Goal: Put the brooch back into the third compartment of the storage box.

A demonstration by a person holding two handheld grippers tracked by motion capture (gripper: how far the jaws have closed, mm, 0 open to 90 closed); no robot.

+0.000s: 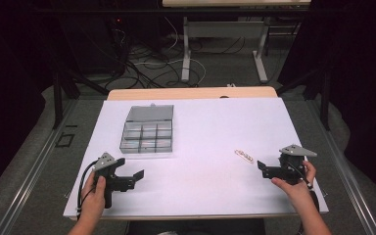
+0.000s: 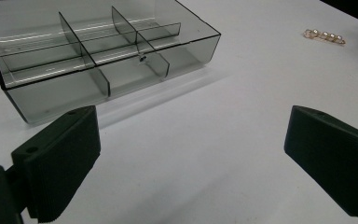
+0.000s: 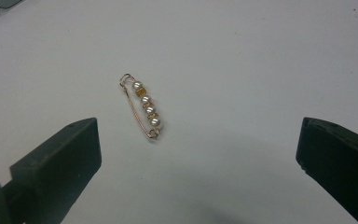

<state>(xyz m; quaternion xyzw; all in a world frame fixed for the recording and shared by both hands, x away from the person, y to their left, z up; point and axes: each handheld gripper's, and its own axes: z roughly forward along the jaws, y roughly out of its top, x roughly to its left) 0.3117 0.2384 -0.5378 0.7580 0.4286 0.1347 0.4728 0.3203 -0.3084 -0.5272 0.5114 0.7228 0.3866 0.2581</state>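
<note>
A clear grey compartment box (image 1: 147, 132) with its lid folded back lies on the white table at the left centre; its dividers show close up in the left gripper view (image 2: 98, 51). A gold pin with pearl beads (image 1: 244, 155) lies right of centre; in the right gripper view the pin (image 3: 143, 106) sits just ahead of the jaws. My left gripper (image 1: 138, 174) is open at the front left, a short way in front of the box, nothing between its jaws (image 2: 191, 163). My right gripper (image 1: 260, 164) is open near the pin (image 3: 198, 163).
The white table (image 1: 210, 132) has bare room between the box and the pin. A person's hands hold both grippers at the front edge. Beyond the far edge are another table's legs (image 1: 186, 54) and floor cables (image 1: 147, 63).
</note>
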